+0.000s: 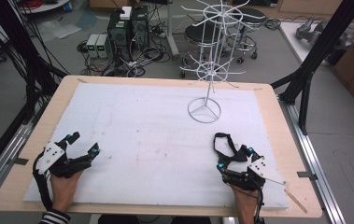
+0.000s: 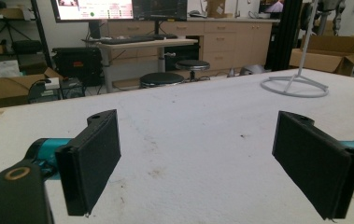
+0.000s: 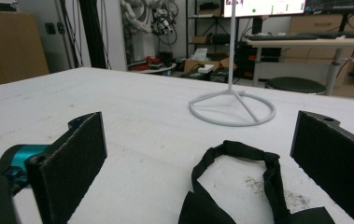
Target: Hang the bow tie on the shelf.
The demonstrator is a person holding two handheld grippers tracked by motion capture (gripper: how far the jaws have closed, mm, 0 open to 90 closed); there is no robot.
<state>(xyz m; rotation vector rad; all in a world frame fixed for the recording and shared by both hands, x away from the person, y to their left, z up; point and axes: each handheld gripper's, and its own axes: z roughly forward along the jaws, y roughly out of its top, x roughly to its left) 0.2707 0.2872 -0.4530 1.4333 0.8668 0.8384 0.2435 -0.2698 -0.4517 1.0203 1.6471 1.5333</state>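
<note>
The white-covered desk (image 1: 156, 135) is lying nearly bare — I'm resting both tools wide open, left tool (image 1: 82, 144) and right tool (image 1: 233, 156) gripping nothing; black strap (image 3: 240, 177) between the right jaws, wire rack (image 1: 206, 70) unloaded — nothing started, I judge.

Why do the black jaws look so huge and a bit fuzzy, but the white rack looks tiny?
Left gripper view: the jaws sit right by the camera, so they loom large with soft edges, while the rack stands farther off. Right gripper view: same effect, with the strap close and big. High view: the camera is far away, light is even, shadows faint.
</note>
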